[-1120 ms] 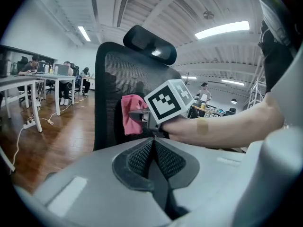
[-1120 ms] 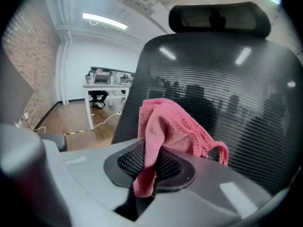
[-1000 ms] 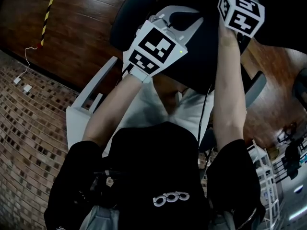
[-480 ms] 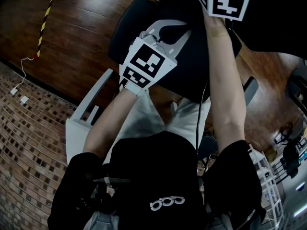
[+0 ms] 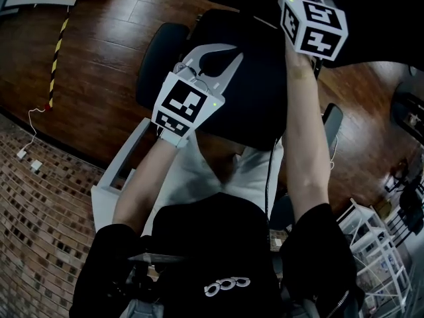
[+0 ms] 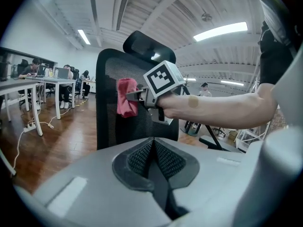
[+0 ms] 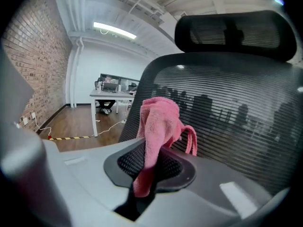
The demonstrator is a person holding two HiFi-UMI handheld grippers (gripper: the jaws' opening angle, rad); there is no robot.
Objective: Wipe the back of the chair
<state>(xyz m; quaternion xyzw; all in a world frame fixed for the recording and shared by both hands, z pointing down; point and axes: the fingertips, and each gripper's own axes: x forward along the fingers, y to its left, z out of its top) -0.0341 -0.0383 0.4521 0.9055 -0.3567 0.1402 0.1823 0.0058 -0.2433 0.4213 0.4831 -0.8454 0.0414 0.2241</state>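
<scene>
- the right gripper (image 7: 147, 161) has its jaws pinched tight on a crumpled pink terry cloth (image 7: 158, 124); one end of the cloth hangs down through the jaw slot and the bunched bulk stands out past the tips.
- that bunch sits against, or just short of, the black mesh back of the office chair (image 7: 236, 117); no view settles whether it actually touches.
- seen from the left gripper view, the cloth is on the upper half of the chair back, left of its middle and below the black padded headrest (image 6: 149, 44).
- the left gripper (image 6: 152, 156) has its jaws pressed together with nothing between them; it hangs apart from the chair and takes no part in the wipe.
- progress, as a judgement: the wipe looks under way on the upper part of the back. the mesh shows no mark of what has been covered, so the lower half, the side edges and the headrest should all be counted as left to do.
- beyond the chair are a dark wooden floor (image 5: 106, 38) and white desks (image 7: 111, 96).
</scene>
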